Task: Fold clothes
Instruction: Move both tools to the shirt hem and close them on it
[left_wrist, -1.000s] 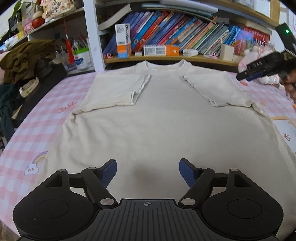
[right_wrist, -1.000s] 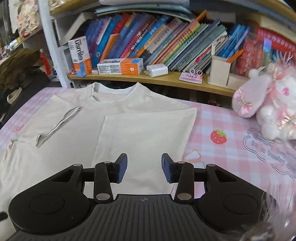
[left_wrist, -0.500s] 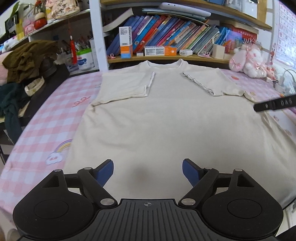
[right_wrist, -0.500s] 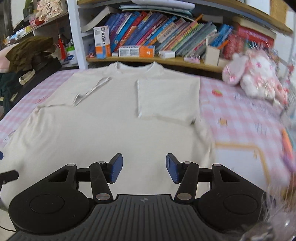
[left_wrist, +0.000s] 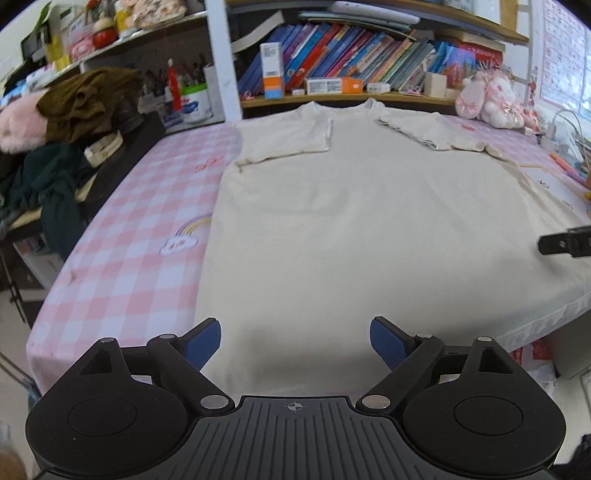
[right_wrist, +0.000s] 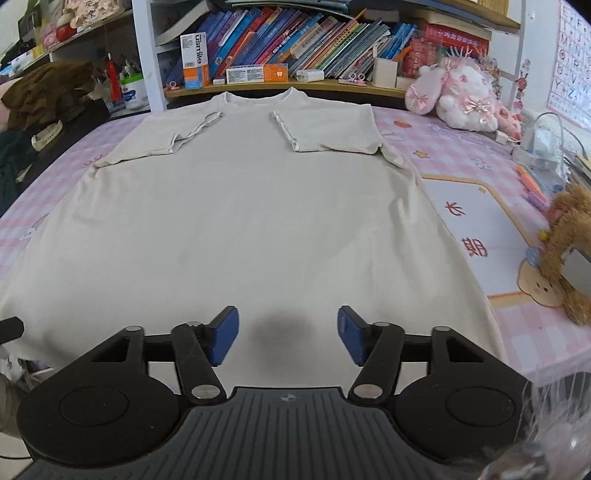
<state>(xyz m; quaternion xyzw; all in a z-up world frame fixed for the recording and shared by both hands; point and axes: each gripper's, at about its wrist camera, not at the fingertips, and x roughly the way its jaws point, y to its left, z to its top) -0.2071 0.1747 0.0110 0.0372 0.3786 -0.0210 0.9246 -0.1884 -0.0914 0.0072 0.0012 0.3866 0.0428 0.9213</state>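
We held both grippers above the near end of the table, each with its blue pads spread wide and nothing between them. The left gripper (left_wrist: 295, 341) hung over the bottom hem of the cream T-shirt (left_wrist: 369, 221), toward the shirt's left half, and the right gripper (right_wrist: 288, 334) hung over the same hem further to the right, casting a small dark shadow on the cloth just ahead of its pads. In the left wrist view a black part of the right gripper showed at the right edge, and in the right wrist view a black tip of the left one showed at the left edge, so the two were well apart across the shirt. The T-shirt lay flat on the pink checked tablecloth (left_wrist: 147, 206), collar toward the bookshelf (right_wrist: 295, 44) at the far side, with both short sleeves already folded inward onto the chest; the left sleeve (left_wrist: 291, 142) and the right sleeve (right_wrist: 328, 131) left a bare strip of shirt between them. The hem reached the near table edge. A pink stuffed toy (right_wrist: 458, 99) sat on the cloth beyond the shirt's right shoulder, and a heap of dark clothes (left_wrist: 77, 107) lay off to the left of the table.
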